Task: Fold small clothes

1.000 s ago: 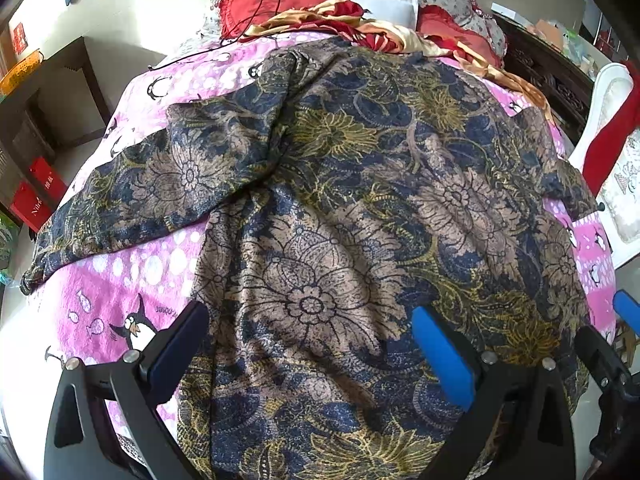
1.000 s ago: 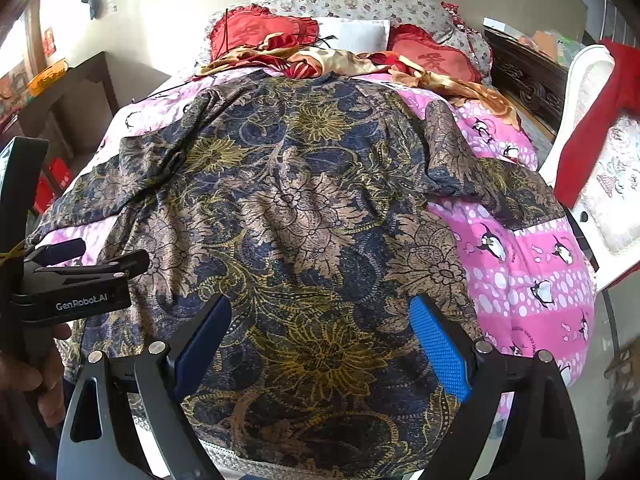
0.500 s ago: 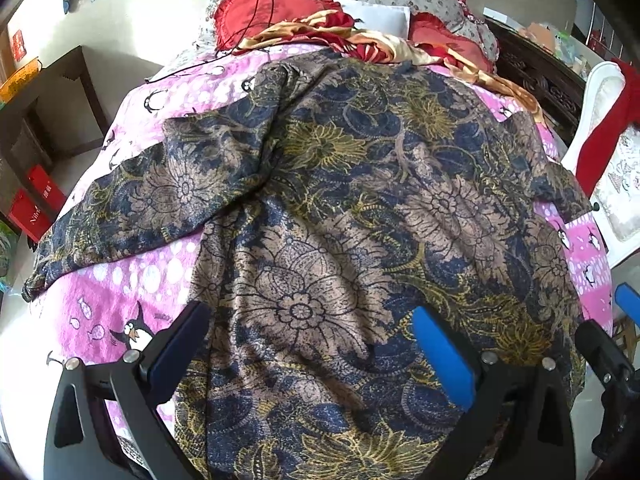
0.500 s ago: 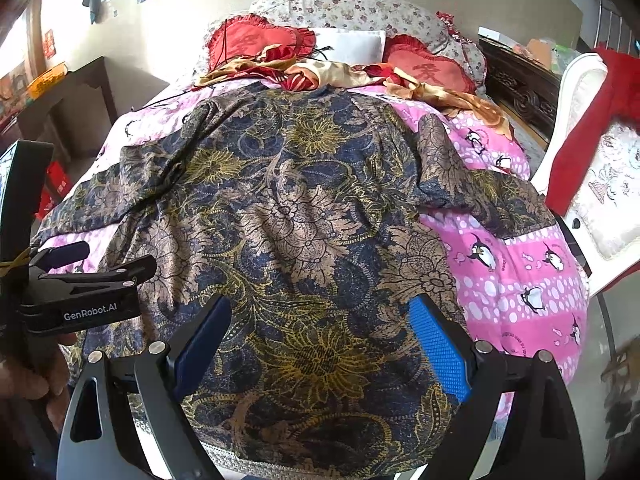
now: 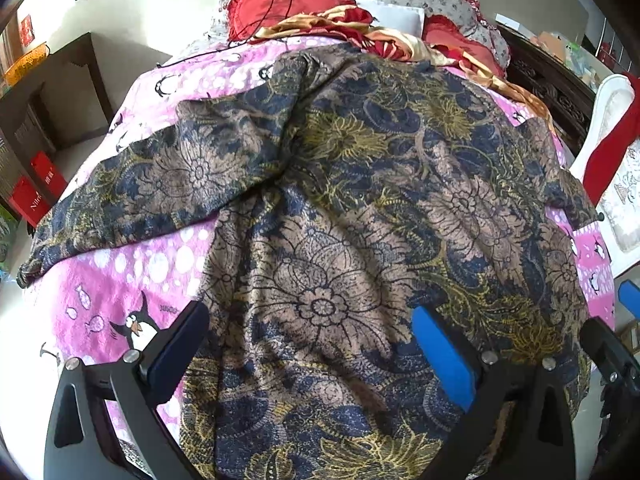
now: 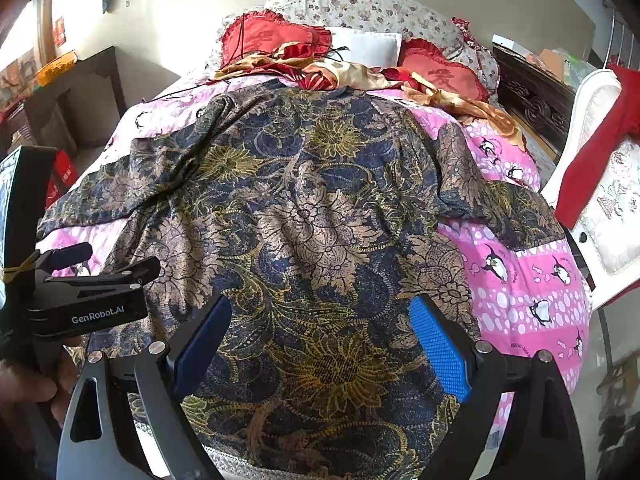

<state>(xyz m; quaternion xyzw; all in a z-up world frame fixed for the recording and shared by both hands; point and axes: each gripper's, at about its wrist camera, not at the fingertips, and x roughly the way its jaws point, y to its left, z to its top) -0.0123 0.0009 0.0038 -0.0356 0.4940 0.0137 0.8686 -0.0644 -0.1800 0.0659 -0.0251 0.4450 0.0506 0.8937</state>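
Both grippers, left gripper (image 5: 308,344) and right gripper (image 6: 322,340), hover jaws wide over the shirt (image 6: 312,216); each should pinch the hem just below its jaws.

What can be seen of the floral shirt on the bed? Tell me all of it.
The floral shirt is a thin, soft-looking garment, navy with tan and gold flowers. It lies spread flat and unfolded on the pink penguin blanket, sleeves out to both sides, collar end toward the red pillows, hem at the near edge, with wrinkles in the cloth. Both the left gripper and right gripper hover open above it, gripping nothing.
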